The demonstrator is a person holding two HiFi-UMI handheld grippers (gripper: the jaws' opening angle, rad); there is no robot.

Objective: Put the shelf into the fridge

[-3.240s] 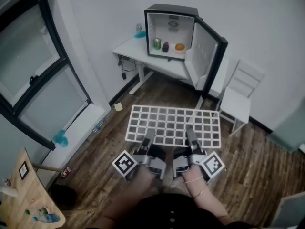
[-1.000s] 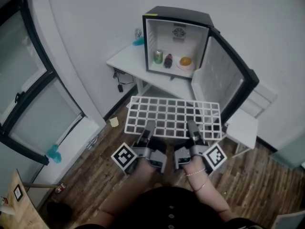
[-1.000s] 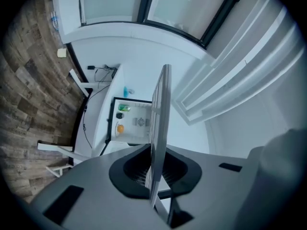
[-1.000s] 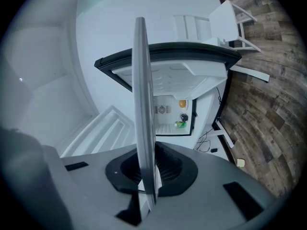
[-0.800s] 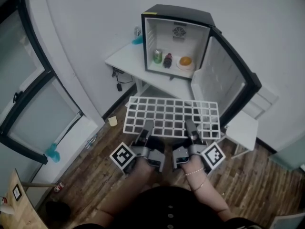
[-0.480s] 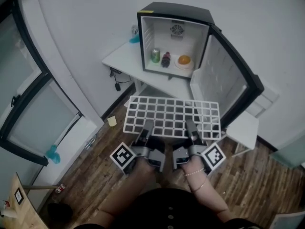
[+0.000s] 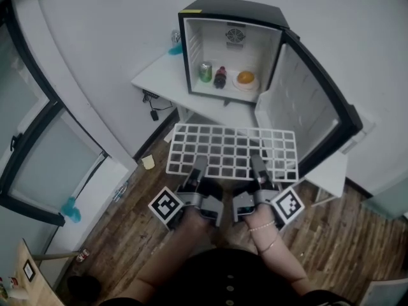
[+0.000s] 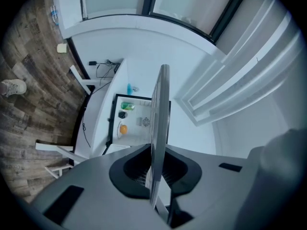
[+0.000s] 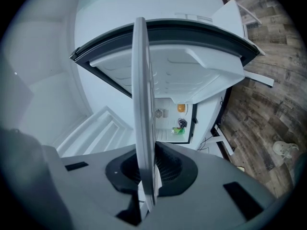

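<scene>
While both grippers clamp its near edge, the white wire shelf [image 7: 233,152] sits flat at the centre of the head view, over the wood floor [image 7: 331,215] and just below the open fridge [image 7: 233,8] at upper centre. The left gripper [image 7: 199,169] has its jaws pinched on the grid's edge left of middle, the right gripper [image 7: 258,169] likewise right of middle — each gripper view shows the shelf edge-on, squeezed between dark pads. The fridge stands on a white table [image 7: 159,78], its door [image 7: 306,113] swung out toward the right; inside, along the bottom, sit a green can [image 7: 205,71], a dark bottle [image 7: 220,76] and an orange item [image 7: 245,78].
</scene>
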